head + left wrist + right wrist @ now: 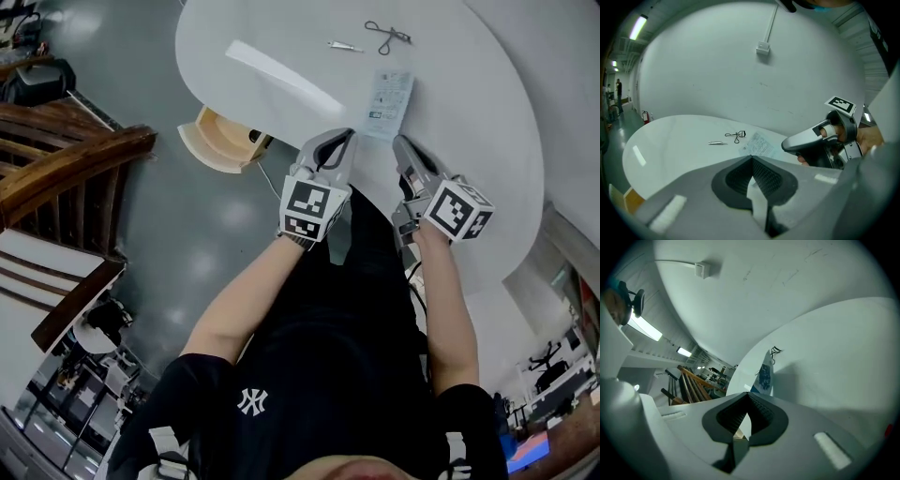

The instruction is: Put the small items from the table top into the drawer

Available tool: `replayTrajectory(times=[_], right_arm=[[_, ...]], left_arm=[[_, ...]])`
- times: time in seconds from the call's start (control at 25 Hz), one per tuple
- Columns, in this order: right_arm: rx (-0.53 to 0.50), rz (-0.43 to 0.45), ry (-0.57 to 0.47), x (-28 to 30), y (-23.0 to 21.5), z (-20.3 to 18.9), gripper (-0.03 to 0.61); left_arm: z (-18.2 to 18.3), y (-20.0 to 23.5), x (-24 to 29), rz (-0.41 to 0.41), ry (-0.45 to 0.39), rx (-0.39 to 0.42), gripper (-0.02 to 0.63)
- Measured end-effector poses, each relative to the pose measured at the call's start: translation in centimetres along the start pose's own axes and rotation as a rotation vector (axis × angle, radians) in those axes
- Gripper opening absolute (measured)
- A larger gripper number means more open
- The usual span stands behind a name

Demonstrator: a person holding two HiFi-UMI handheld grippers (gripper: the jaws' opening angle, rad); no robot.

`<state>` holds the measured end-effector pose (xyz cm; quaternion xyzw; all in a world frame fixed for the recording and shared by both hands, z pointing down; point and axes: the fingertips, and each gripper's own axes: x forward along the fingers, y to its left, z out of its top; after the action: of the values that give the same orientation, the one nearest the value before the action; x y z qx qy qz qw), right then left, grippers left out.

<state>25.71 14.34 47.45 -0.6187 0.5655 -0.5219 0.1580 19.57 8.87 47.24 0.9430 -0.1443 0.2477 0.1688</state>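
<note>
On the white round table (281, 37) lie a black eyelash curler (387, 36), a small silver tool (345, 46) and a flat printed packet (388, 103). My left gripper (349, 136) hovers shut and empty at the table's near edge, just left of the packet. Shut and empty too, my right gripper (398, 142) is close to the packet's near right corner. An open wooden drawer (217, 141) juts out below the table's left side. The left gripper view shows the curler (736, 135), the tool (716, 142) and the packet (758, 144) beyond my left gripper (752, 159). My right gripper (749, 395) faces the packet (764, 376).
Dark wooden furniture (66, 159) stands on the grey floor to the left. A white wall runs behind the table, with a small box and cable (762, 47) on it. The person's black-clad legs are under the near table edge.
</note>
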Motion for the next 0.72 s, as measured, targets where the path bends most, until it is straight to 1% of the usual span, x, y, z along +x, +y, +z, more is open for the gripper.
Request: replayTrajectory(times=[0.12, 0.36, 0.56, 0.72], right_arm=[[-0.036, 0.037, -0.006, 0.5, 2.3, 0.3, 0.025], [-0.107, 0.095, -0.001, 1.8, 7.2, 1.2, 0.025], [-0.150, 0.154, 0.020, 3.4, 11.3, 0.3, 0.025], [-0.187, 0.210, 0.062, 5.5, 14.6, -1.0, 0.025]], left_arm=[[0.2, 0.9, -1.2, 0.015, -0.019, -0.014, 0.000], [1.7, 3.2, -3.9, 0.052, -0.075, -0.054, 0.000], [2.2, 5.4, -6.7, 0.094, -0.117, -0.071, 0.000], [2.2, 7.8, -9.5, 0.149, -0.144, -0.095, 0.000]])
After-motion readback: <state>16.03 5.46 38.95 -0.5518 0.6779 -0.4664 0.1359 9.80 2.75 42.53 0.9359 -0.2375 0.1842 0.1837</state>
